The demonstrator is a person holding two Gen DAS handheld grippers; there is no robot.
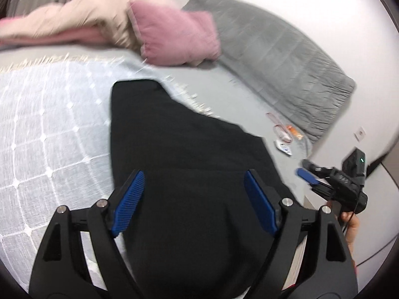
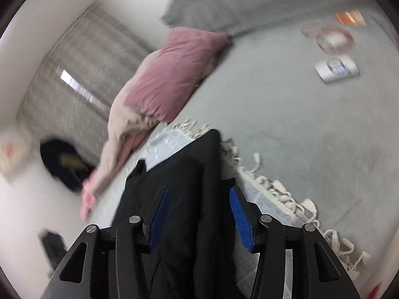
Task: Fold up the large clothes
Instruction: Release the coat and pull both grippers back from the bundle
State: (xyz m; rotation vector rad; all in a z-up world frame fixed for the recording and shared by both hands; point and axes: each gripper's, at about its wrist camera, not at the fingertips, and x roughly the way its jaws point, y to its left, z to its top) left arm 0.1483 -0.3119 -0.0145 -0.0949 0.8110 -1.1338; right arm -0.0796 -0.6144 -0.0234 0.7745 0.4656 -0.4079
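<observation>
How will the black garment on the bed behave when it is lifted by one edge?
The black garment will probably hang limp: it lies flat in soft folds on the bedspread. It looks light and thin, so it may sag and bunch. Its smooth cloth might slip from a loose hold.

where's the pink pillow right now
The pink pillow lies at the far side of the bed, top centre in the left wrist view, between the beige blanket and the grey pillow.
</observation>
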